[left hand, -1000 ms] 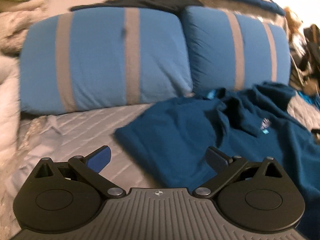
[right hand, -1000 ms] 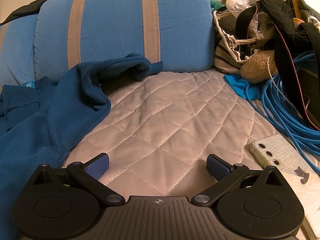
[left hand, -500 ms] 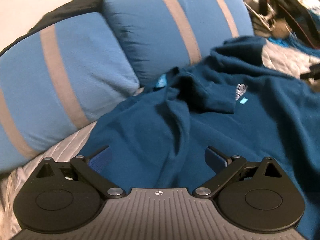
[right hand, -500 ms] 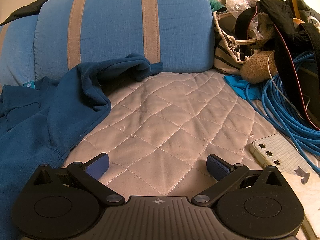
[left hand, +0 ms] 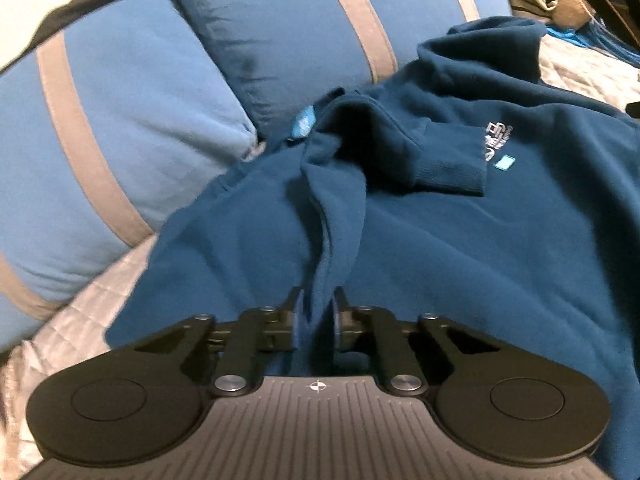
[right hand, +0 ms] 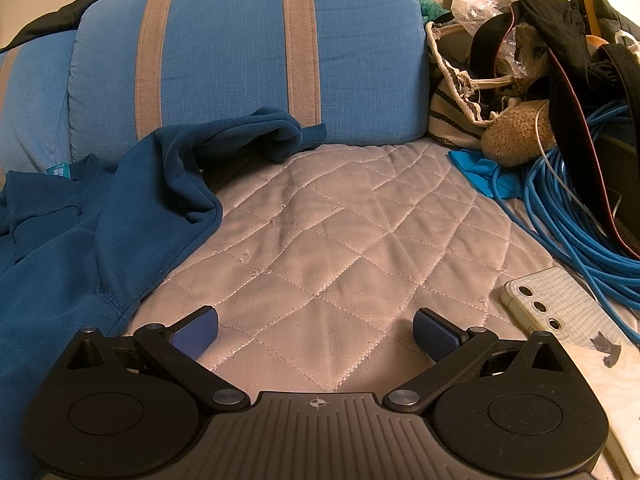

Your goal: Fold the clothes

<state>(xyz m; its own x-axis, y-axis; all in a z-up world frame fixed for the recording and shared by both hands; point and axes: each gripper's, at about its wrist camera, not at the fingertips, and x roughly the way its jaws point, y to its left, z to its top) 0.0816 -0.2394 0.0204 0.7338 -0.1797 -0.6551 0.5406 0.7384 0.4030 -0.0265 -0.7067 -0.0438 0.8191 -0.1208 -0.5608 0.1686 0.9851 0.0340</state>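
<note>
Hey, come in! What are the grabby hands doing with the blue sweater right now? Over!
Left gripper closing, ridge of the blue sweater between its pads. Right gripper open, empty, above the quilt. Phone and blue cable lie to its right.

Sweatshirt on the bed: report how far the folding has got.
Done: nothing folded; the dark blue sweatshirt lies rumpled on the quilt, one sleeve bunched against the striped pillow. In hand: the left gripper is closing, a ridge of its fabric between the jaws. Left: every fold; the right gripper sits open over bare quilt.
</note>
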